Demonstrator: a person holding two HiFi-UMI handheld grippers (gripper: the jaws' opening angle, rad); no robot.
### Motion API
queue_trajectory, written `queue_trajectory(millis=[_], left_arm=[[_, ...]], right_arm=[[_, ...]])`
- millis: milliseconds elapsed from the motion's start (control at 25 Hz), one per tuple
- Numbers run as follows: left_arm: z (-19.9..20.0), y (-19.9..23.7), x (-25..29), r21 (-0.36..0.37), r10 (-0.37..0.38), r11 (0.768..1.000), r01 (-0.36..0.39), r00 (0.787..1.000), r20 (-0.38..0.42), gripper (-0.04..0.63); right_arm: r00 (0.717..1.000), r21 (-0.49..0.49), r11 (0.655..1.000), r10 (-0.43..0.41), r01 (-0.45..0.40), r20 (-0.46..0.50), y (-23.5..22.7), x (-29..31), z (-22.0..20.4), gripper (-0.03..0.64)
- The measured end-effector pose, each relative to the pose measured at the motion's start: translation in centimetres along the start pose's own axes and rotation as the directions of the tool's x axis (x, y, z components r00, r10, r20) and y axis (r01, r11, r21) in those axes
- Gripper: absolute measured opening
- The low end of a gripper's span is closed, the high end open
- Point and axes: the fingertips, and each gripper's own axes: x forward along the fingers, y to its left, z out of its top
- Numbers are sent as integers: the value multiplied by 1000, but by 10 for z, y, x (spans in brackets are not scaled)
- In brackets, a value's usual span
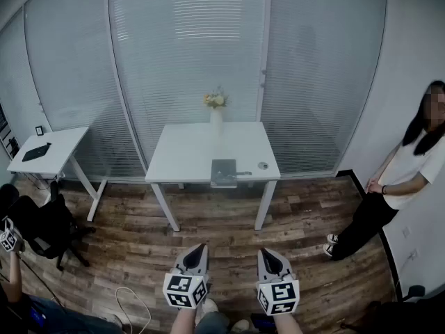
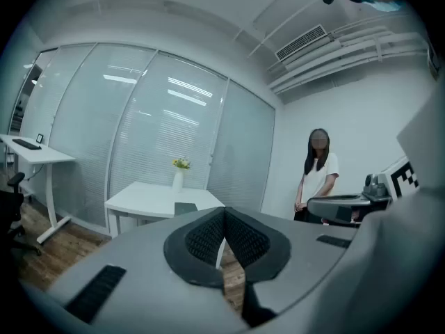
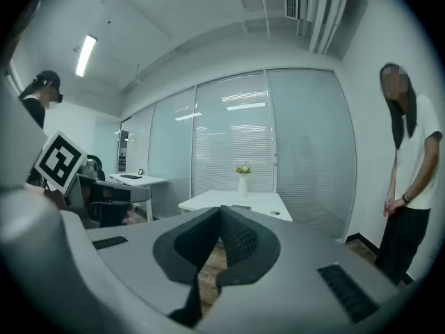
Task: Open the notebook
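Note:
A closed grey notebook (image 1: 224, 172) lies at the front edge of a white table (image 1: 188, 155), with a pen (image 1: 243, 174) beside it. In the left gripper view the notebook (image 2: 185, 207) shows far off on that table (image 2: 146, 200). My left gripper (image 1: 197, 250) and right gripper (image 1: 266, 255) hover side by side over the wooden floor, well short of the table, both shut with nothing in them. In their own views the left gripper (image 2: 224, 213) and right gripper (image 3: 221, 209) show pads pressed together.
A white vase with flowers (image 1: 216, 110) stands at the table's back edge, a small round object (image 1: 263, 165) at its right. A person (image 1: 396, 179) leans on the right wall. A second desk (image 1: 49, 152) and a black chair (image 1: 42, 225) are at left.

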Motion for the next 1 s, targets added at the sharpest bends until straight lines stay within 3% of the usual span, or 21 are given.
queue_trajectory(millis=[480,600,680,800,1000], left_arm=[[2,1,-9,54,45,998,-45,999,2,28],[2,-2,-7,56,40,998,-40,999,1,29],[2,-4,-3,75,37,997,-37,999,-5,61],[0,-6,2,117,38,993,-33,999,-36,188],[-9,-10,6,187,54,982,-39,996,-77,189]], right_arm=[[1000,11,1000,-1,1,-17,-3,-7,-5,12],[999,19,1000,20,-19,-30,-2,-6,-7,101],[999,16,1000,22,-22,-36,-4,-6,-8,119],[999,7,1000,18,-18,-44,-8,-5,-9,134],[999,20,1000,18,-17,-47,-17,-6,-11,140]])
